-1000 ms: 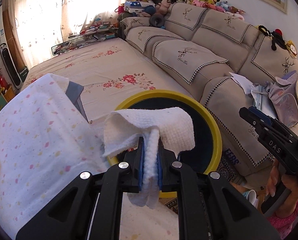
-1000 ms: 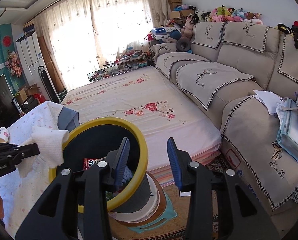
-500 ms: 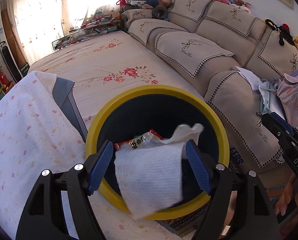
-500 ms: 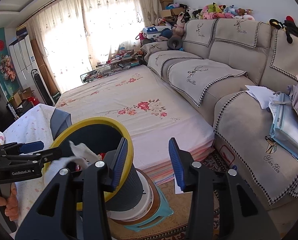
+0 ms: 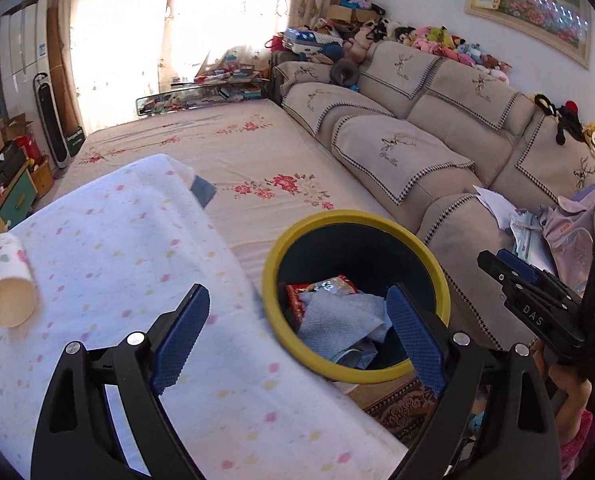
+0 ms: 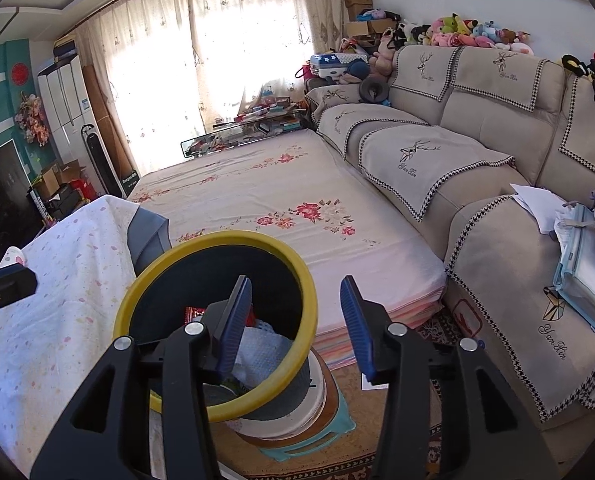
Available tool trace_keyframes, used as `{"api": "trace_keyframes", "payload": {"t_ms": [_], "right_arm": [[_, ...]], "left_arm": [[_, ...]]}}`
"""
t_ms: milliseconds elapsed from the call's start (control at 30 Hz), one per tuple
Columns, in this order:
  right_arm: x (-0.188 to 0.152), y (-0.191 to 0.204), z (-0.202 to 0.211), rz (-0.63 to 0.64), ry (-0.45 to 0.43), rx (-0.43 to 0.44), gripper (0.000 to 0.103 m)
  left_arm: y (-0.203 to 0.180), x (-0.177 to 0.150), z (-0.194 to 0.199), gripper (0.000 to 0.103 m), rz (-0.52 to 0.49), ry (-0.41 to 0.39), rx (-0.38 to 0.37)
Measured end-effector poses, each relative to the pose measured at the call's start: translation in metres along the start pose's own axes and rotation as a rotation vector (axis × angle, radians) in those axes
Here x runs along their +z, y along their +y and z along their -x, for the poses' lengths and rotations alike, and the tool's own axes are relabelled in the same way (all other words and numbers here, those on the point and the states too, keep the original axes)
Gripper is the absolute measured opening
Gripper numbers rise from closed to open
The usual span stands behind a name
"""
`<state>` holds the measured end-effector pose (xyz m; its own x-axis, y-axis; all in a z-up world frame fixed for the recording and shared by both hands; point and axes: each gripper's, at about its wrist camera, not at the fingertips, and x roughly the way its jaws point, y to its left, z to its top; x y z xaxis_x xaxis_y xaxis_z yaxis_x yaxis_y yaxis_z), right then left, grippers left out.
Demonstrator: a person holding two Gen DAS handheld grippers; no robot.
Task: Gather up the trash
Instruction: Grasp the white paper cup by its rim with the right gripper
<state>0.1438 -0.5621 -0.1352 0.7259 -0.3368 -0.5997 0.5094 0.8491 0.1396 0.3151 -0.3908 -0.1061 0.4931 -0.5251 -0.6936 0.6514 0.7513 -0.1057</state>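
Note:
A dark trash bin with a yellow rim (image 5: pixel 272 276) (image 6: pixel 303 292) stands beside the cloth-covered table. Inside lie a white paper towel (image 5: pixel 339 318) (image 6: pixel 259 350) and a red snack wrapper (image 5: pixel 321 286). My left gripper (image 5: pixel 297 334) is open and empty, above the table edge and the bin's near rim. My right gripper (image 6: pixel 295 322) is open and empty, over the bin's right rim; it also shows at the right of the left wrist view (image 5: pixel 537 304). A paper cup (image 5: pixel 9 280) lies on its side on the table at far left.
The table wears a white cloth with pastel spots (image 5: pixel 117 260). A floral-sheeted mattress (image 6: pixel 277 200) lies behind the bin. A beige sofa (image 6: pixel 477 140) runs along the right, with papers and a bag (image 5: pixel 569 232) on it. The bin stands on a stool (image 6: pixel 317 436).
My left gripper opened and let go of the paper towel, which fell into the bin. The left gripper then pulled back and left over the table. The right gripper barely moved.

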Motion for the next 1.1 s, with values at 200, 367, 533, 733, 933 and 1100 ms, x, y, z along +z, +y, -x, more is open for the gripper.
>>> {"api": "trace_keyframes", "payload": {"t_ms": [200,367,533,733,933,1100], "right_arm": [[0.013,0.053,-0.004,0.079,0.009,0.091,0.045],[0.024,0.122,-0.004,0.156,0.028,0.234,0.046],[0.028,0.212,-0.001,0.264,0.052,0.396,0.046],[0.013,0.324,-0.015,0.401,0.130,0.523,0.046],[-0.001,0.392,-0.054,0.438,0.228,0.551,0.046],[-0.006,0.421,-0.081,0.461,0.243,0.502,0.046]], "left_arm": [[0.088,-0.042,0.065,0.090,0.114,-0.061,0.132],[0.167,-0.085,0.105,0.090,0.216,-0.076,0.261],[0.225,-0.120,0.124,0.090,0.294,-0.076,0.334],[0.249,-0.136,0.126,0.090,0.331,-0.086,0.331],[0.243,-0.137,0.127,0.090,0.326,-0.105,0.348],[0.245,-0.139,0.128,0.090,0.351,-0.106,0.335]]}}
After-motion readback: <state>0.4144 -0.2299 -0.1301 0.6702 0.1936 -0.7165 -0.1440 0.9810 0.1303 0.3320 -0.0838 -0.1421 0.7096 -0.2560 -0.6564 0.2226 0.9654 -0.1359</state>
